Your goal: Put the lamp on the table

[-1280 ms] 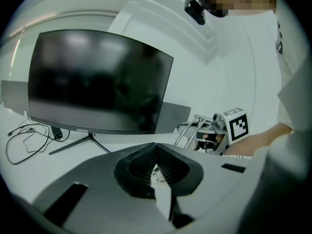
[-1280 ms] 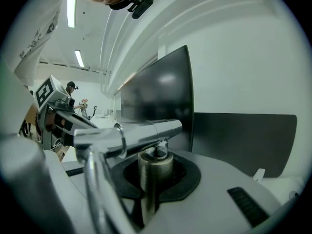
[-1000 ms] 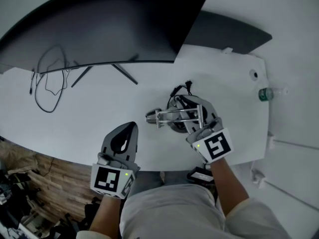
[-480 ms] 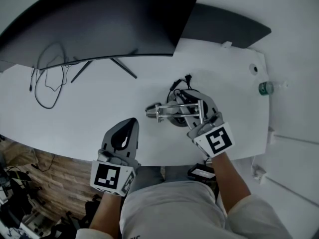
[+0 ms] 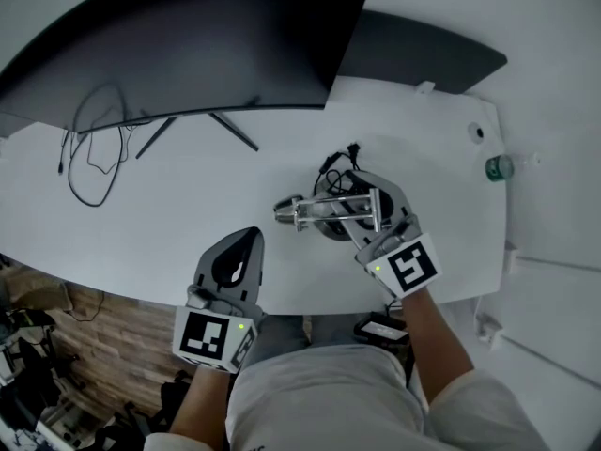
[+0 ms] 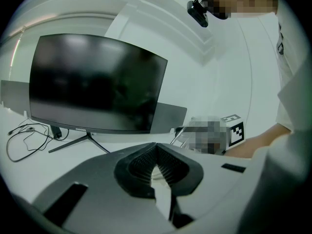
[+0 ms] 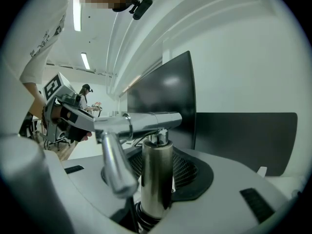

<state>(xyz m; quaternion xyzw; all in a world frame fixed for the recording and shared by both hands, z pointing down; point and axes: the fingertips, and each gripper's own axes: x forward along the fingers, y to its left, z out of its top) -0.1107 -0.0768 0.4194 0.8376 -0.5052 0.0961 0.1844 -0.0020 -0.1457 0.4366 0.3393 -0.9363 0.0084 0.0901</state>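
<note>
Two handheld grippers in view, each with one marker cube, both over the near edge of the white counter [image 5: 188, 205]. Left gripper [image 5: 242, 247]: jaws closed tip to tip, nothing between them, hanging over the counter's front edge, well apart from the lamp. Right gripper [image 7: 162, 162]: jaws opening, black ribbed pads [image 7: 191, 169] standing off the post on both sides, so nothing is clamped. One chrome metal desk lamp [image 5: 324, 210] sits between those jaws, its round dark base down on the counter, right of centre and near the front edge. Its upright chrome post [image 7: 156, 179] is right in the gap, with one horizontal chrome arm across the top pointing left. One short black cord [image 5: 336, 165] is bunched just behind the lamp base. One small black object [image 5: 380, 328] lies below the counter edge by the person's lap; I can't tell what it is. Further back at left, one loose black cable [image 5: 94, 163] loops on the counter. Behind it stands one curved black monitor [image 5: 188, 45] on two thin splayed black legs [image 5: 235, 135]. One dark grey flat panel [image 5: 423, 54] sits behind the monitor's right end. One clear bottle with green cap [image 5: 498, 168] lies just off the counter's far right end.
</note>
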